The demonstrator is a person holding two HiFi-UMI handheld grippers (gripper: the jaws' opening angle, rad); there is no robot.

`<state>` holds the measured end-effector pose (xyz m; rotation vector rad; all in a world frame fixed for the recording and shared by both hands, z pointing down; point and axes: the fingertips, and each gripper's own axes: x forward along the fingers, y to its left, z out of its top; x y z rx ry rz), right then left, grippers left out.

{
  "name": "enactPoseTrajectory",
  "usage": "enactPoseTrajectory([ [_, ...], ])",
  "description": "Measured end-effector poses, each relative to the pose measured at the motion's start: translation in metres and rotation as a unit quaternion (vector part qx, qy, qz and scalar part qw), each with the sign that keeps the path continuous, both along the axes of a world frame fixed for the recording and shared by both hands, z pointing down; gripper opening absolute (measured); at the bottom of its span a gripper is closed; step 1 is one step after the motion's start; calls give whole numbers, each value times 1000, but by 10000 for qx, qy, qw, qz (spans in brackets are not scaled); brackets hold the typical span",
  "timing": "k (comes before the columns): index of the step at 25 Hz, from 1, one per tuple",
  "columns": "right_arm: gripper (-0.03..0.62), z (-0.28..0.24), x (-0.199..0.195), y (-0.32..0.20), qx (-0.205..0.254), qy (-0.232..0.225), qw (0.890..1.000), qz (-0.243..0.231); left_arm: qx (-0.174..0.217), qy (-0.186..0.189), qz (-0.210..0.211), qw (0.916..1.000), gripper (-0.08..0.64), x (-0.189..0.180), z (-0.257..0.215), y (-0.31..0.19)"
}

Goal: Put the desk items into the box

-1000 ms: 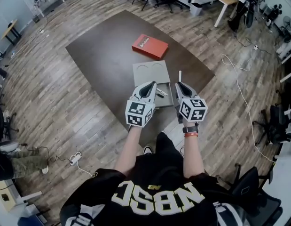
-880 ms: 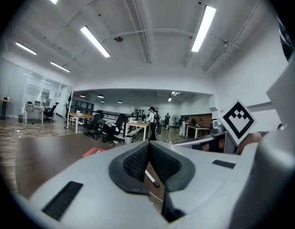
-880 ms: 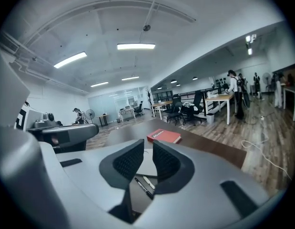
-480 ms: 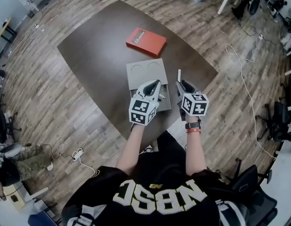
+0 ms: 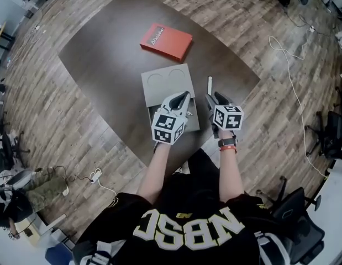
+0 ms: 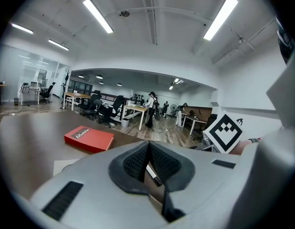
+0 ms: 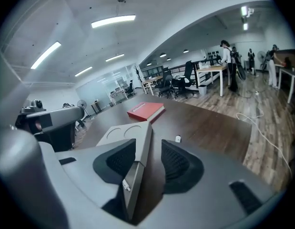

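Observation:
The grey box (image 5: 166, 83) lies in the middle of the brown table (image 5: 104, 65), with two round marks on its top. Its near part is open, and a dark pen (image 6: 155, 175) lies inside. My left gripper (image 5: 184, 96) hovers over that open part with its pads (image 6: 137, 160) together and nothing between them. My right gripper (image 5: 214, 97) is at the box's right side. A thin grey panel of the box (image 7: 137, 163) stands edge-on between its opening jaws, leaning on the left pad (image 7: 121, 160) and clear of the right one. A red book (image 5: 166, 41) lies beyond the box.
A small white item (image 7: 178, 138) sits on the table right of the box. The table's near edge (image 5: 159, 159) runs just in front of my legs. Office desks, chairs and several people (image 7: 229, 66) are far off across the wooden floor (image 5: 281, 109).
The head view has tilted, so the table sits higher in the picture. Both grippers stay at the near end of the box, the right one still at the upright panel.

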<state>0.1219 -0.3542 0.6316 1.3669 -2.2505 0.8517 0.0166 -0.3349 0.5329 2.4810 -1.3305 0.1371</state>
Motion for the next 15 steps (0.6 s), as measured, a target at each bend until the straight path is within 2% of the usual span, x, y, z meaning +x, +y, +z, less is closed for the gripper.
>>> enactPoseTrajectory([
  [5,184,44,4,-10,-435,-64,9990,-12,-181,4,-4,9998,15,5,19,-17],
  [10,184,67,13,-21,-721,-30,9973,149,-366,-3,68,9993,15,17,37,-26],
  [15,184,92,12,-23,-973,38,9952,60,-496,-14,101,9987,15,24,50,-30],
])
